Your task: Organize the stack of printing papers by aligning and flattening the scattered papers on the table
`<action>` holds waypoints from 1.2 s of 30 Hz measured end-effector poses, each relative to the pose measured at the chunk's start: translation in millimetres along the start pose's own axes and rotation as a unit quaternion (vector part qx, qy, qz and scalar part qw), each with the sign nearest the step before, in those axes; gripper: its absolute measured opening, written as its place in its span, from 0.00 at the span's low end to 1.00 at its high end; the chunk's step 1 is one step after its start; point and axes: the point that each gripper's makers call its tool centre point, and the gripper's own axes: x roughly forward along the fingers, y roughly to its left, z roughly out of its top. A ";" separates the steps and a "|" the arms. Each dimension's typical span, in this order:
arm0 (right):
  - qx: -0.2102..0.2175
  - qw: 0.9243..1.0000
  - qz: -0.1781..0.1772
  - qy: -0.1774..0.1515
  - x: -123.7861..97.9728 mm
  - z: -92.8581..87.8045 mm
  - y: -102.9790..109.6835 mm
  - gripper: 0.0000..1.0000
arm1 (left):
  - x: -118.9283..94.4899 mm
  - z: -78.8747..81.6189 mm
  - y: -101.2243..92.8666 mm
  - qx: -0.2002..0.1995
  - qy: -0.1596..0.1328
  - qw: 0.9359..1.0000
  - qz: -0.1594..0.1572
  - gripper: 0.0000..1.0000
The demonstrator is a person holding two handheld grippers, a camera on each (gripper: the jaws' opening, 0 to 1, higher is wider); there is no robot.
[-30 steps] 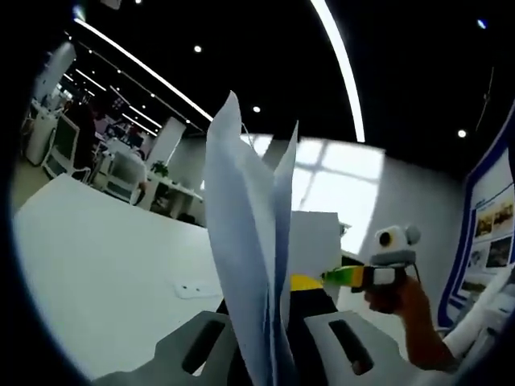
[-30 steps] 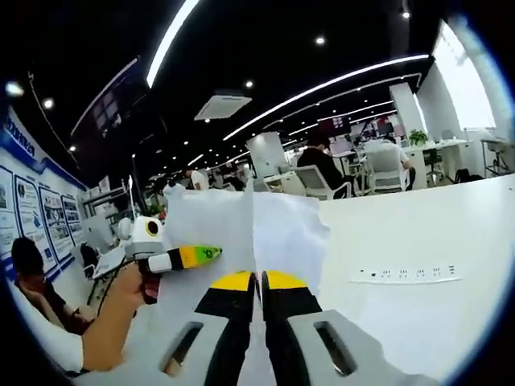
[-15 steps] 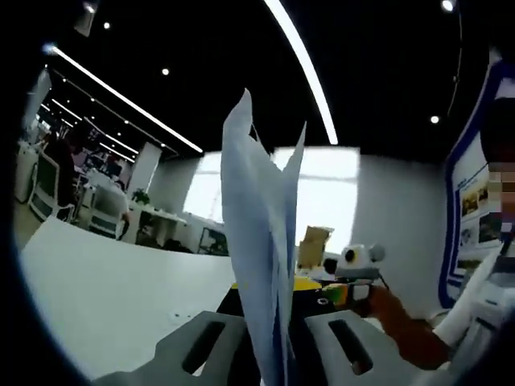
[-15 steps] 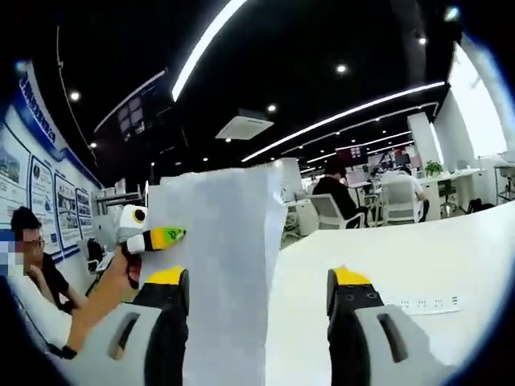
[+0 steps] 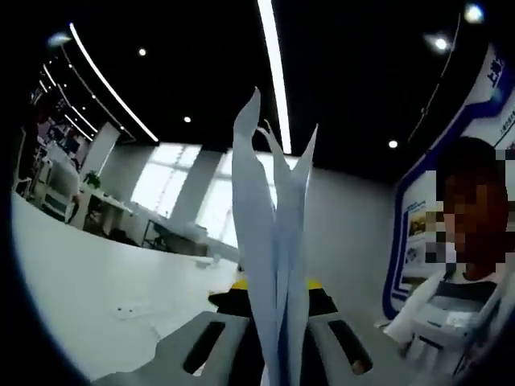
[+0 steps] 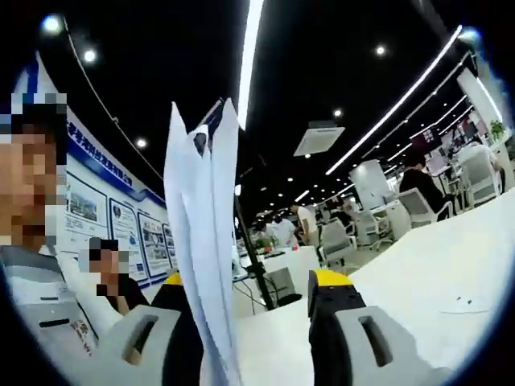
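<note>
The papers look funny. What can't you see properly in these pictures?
- Papers, left gripper view: seen edge-on, so their faces are hidden. Their bottom edge is cut off by the picture's edge.
- Left tongs: the papers cover the gap between the jaws.
- Papers, right gripper view: whether they touch the open right tongs is unclear.
- Table: any other sheets on it are out of frame.
- Wall posters: too small to read.

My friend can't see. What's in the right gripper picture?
A bundle of thin white printing papers stands on edge between the open jaws of the right gripper. Beyond lie a white table and an office with ceiling lights.
</note>
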 end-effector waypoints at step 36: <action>-0.244 0.929 -0.278 -0.017 9.9 33.1 -67.5 0.03 | -18.8 -8.9 78.9 0.267 0.105 0.925 0.250 0.11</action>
